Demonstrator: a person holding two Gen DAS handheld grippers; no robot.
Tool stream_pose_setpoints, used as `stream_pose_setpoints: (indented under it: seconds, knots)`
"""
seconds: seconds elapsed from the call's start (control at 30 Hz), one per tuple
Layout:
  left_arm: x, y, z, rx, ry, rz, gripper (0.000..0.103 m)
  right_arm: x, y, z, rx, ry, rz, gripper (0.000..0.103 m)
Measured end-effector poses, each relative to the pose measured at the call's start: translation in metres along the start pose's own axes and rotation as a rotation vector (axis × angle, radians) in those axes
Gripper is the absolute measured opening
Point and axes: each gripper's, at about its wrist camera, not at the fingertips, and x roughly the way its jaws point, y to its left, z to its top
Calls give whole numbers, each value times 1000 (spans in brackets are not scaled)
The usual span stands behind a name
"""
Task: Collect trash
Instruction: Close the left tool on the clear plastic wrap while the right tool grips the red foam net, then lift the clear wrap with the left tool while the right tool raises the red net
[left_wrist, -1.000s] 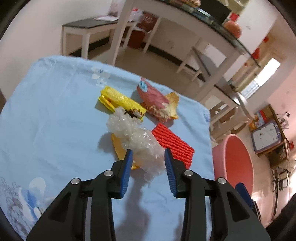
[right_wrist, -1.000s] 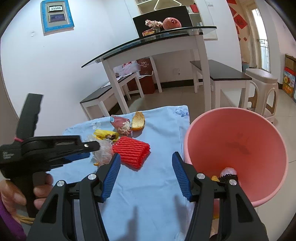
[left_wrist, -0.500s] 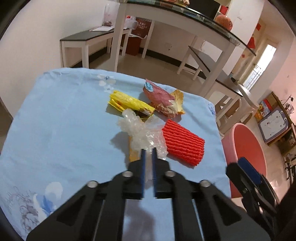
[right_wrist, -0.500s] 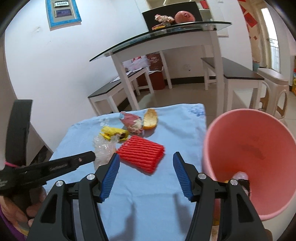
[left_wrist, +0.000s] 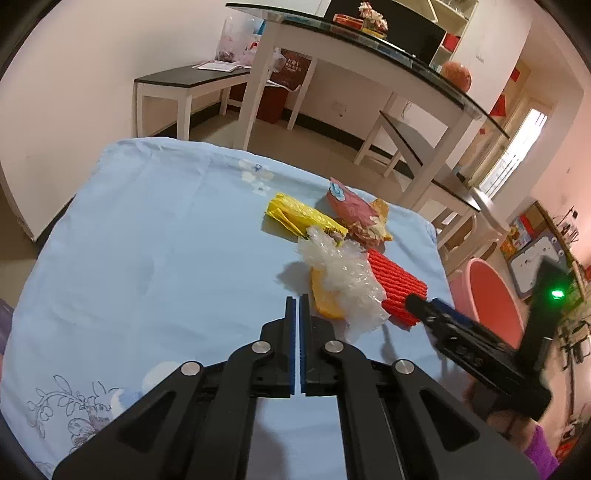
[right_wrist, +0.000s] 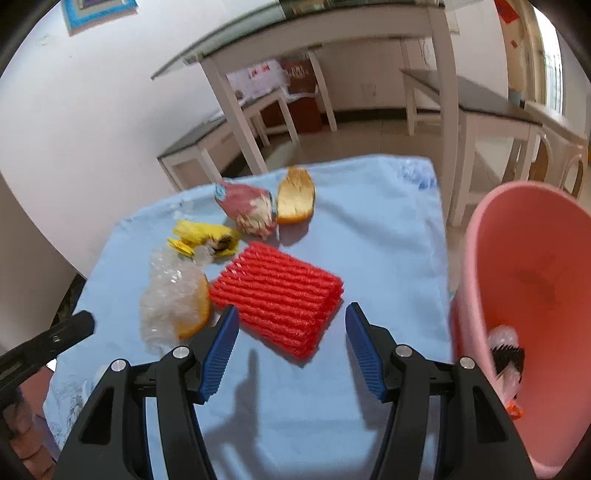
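Left gripper (left_wrist: 297, 301) jaws closed on nothing, low centre of frame, right gripper (right_wrist: 291, 325) jaws wide around near edge of red ribbed foam net (right_wrist: 280, 295), centre frame, on blue-clothed worktop (right_wrist: 369, 240), pink plastic bin (right_wrist: 535, 295) at right edge.

No text, brand or number can be read with any confidence in either view. The dark red bag (left_wrist: 291, 68) under the glass-topped table carries pale characters in the left wrist view, but they are too small and soft to make out; they may be Chinese print. In the right wrist view the white bag (right_wrist: 258, 75) beneath that table shows red marks, blurred past reading. The blue-framed panel (right_wrist: 99, 9) on the wall is cut off by the edge, and nothing on it can be read. The snack wrappers on the cloth show only colours, no legible lettering.
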Motion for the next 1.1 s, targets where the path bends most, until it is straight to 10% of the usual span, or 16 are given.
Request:
stream_pose_setpoints:
  seconds: [0.2,0.37,1.1]
  knots:
    - [0,2,-1,-21,35,-61,3,13,7,-7,4,52,14,15]
    - [1,-7,2,-48,36,-115,44,-10,14,-21,-6,7,44,12]
    - [12,26,-13,3,49,-18,45,-82,23,-43,-58,-143,4,11]
